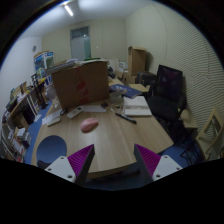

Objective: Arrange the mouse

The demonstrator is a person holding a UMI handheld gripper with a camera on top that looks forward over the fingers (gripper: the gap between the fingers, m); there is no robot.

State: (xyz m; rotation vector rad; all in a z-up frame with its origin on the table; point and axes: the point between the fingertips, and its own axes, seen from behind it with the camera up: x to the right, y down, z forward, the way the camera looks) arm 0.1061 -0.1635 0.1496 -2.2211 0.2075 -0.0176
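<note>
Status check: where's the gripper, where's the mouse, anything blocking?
Gripper open, empty, above the desk edge. Pink mouse on the desk, ahead of the fingers, apart from them. Cardboard box beyond the mouse; approach looks clear.

You are holding the gripper (114,162) level and facing forward; its fingers are standing wide apart. The magenta pads (82,160) are gripping nothing.

Two fingers (112,165) at the lower part of the frame, each with a white outer shell, a magenta pad (82,160) on the inner face, wedge-shaped, tips pointing up
</note>
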